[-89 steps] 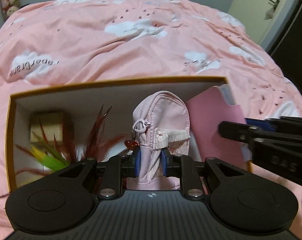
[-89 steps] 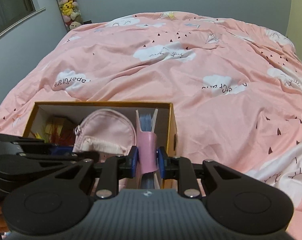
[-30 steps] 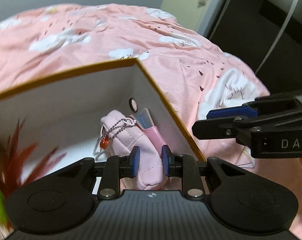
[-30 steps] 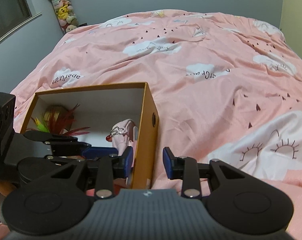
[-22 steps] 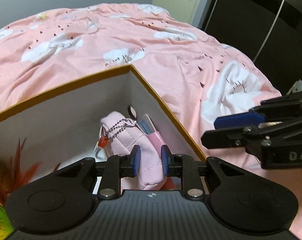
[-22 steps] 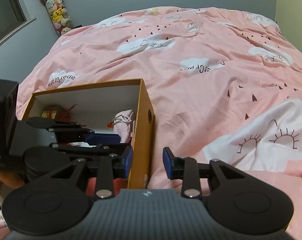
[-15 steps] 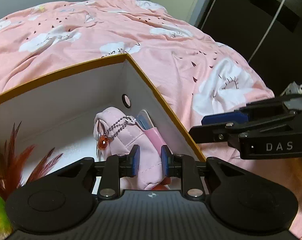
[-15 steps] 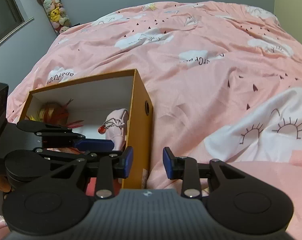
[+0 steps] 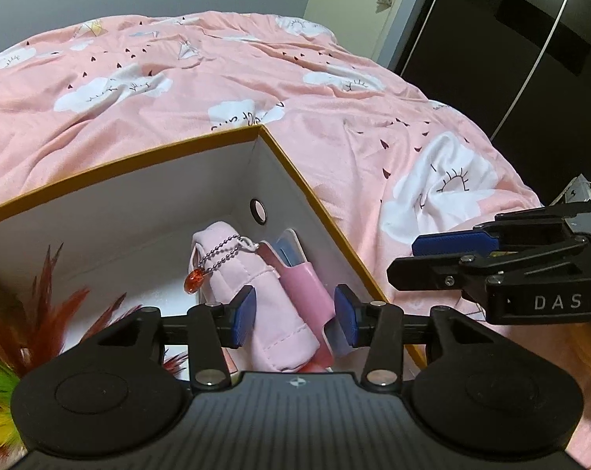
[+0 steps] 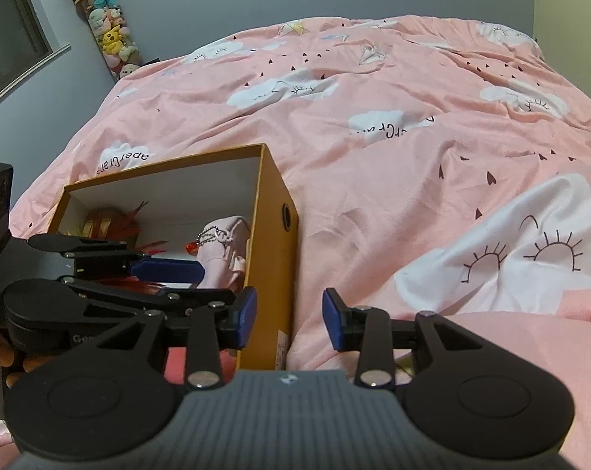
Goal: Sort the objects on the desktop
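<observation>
An orange box (image 9: 319, 199) with a white inside stands on the bed; it also shows in the right wrist view (image 10: 274, 211). Inside it a pink pouch (image 9: 233, 274) with a bead chain and red charm leans against a pink card holder (image 9: 301, 286) at the right wall. My left gripper (image 9: 293, 315) is open above the box, its pads on either side of the pouch and holder without touching them. My right gripper (image 10: 287, 317) is open and empty outside the box, over its near right corner. It also shows in the left wrist view (image 9: 491, 262).
Red and green feathers (image 9: 29, 325) and a small tan box (image 10: 96, 227) lie in the box's left part. The pink cloud-print bedspread (image 10: 413, 149) stretches beyond and to the right. A column of plush toys (image 10: 103, 27) stands at the far wall. A dark wardrobe (image 9: 510, 47) stands right.
My left gripper has opened and let go of the pink pouch, which now rests in the box. My right gripper stays open outside the box and has drifted slightly.
</observation>
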`<state>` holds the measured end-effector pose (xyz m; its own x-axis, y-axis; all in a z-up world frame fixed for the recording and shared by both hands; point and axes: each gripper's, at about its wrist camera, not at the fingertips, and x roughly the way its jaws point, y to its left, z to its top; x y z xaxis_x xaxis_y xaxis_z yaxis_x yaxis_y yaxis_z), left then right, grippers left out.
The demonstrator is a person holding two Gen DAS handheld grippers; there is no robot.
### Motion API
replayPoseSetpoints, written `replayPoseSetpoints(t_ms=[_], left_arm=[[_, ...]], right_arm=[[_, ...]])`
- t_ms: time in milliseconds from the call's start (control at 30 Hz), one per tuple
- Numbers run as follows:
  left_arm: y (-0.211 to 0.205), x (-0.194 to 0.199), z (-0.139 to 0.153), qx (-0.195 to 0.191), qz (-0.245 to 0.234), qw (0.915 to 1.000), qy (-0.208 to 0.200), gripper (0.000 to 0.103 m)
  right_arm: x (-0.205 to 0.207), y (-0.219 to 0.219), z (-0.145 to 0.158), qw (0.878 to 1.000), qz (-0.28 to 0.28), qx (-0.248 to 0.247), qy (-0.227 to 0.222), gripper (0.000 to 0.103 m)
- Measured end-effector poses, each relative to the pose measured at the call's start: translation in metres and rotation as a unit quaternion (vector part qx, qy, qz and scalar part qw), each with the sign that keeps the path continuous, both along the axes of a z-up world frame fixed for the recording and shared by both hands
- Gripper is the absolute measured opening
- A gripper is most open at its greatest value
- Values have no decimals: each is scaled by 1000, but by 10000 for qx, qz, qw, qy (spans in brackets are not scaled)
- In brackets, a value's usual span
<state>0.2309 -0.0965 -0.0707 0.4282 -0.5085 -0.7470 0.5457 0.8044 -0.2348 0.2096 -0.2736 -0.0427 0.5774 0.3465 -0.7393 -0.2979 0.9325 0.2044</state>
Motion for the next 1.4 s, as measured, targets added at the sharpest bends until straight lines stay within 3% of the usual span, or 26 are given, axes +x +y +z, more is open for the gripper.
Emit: replayPoseSetpoints(t_ms=[233, 567, 667, 800, 867, 1133, 1400], left_arm=[[5, -1, 5, -52, 86, 9999, -69, 56], [15, 2, -1, -189, 317, 9993, 35, 56], [17, 7, -3, -512, 328, 9979, 206, 54], [30, 25, -13, -1254, 525, 9866, 906, 42], [33, 33, -15, -1370, 568, 9825, 1122, 40], [22, 41, -11, -1083, 337, 9857, 1243, 40], [20, 45, -10, -1031, 266, 9854, 1329, 40]], right_arm=[[-8, 3, 7, 9999, 65, -20, -146, 46], [-14, 5, 11, 9996, 158, 13, -217, 47], [-17, 9, 14, 9989, 342, 2, -315, 46], [-19, 16, 15, 9969, 689, -187, -342, 33], [-23, 20, 15, 9950, 903, -244, -338, 31], [-22, 61, 4, 9847, 1665, -457, -244, 28], [-7, 85, -20, 9792, 1721, -1044, -268, 24]])
